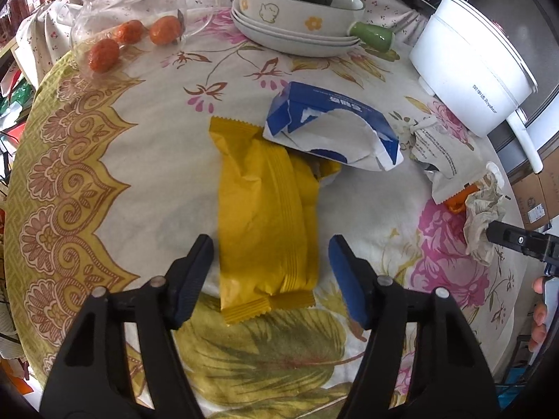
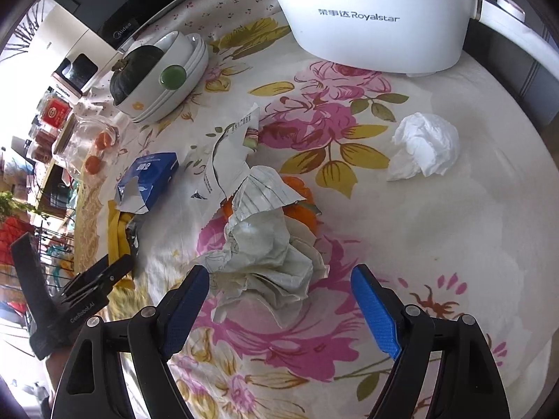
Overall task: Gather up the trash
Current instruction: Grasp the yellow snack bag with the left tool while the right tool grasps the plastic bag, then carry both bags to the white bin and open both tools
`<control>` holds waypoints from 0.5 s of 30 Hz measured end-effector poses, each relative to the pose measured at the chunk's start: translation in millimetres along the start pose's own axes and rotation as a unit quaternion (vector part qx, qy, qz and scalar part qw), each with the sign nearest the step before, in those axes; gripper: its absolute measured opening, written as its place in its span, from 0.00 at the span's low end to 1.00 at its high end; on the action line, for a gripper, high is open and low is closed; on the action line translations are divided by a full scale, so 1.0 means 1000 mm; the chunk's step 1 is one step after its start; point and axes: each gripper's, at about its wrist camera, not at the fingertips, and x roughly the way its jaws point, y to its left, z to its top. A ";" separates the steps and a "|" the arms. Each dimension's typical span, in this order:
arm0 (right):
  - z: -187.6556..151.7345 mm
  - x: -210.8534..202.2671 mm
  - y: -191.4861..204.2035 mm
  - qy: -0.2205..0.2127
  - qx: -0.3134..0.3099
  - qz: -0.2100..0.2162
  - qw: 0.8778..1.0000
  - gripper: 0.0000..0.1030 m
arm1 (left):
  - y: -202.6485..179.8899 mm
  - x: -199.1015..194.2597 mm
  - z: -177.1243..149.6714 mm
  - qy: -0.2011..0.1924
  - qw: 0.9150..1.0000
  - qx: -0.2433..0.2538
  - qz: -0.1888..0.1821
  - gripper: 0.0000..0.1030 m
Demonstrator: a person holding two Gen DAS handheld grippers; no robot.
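Yellow wrapper lies between wide-open left fingers, untouched

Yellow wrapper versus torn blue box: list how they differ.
The yellow wrapper is a soft foil pouch with crimped ends; the torn blue box is stiff cardboard, ripped open to show white inside. The wrapper lies between the open left gripper fingers; the box sits beyond, overlapping the wrapper's far end. Both lie on the floral tablecloth.

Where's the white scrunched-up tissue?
The white tissue shows only in the right wrist view, lying alone on the flowered tablecloth, right of the crumpled paper and below the white cooker.
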 end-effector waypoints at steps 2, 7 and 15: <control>-0.001 0.005 -0.001 0.003 0.008 0.013 1.000 0.72 | 0.002 -0.002 -0.001 0.001 1.000 -0.002 -0.004 0.55; -0.007 0.010 0.003 0.004 -0.010 0.007 1.000 0.36 | 0.005 -0.007 -0.008 0.005 1.000 -0.005 -0.013 0.43; -0.019 -0.015 -0.003 -0.011 -0.016 -0.001 1.000 0.29 | 0.007 -0.021 -0.025 0.013 0.999 -0.025 -0.032 0.39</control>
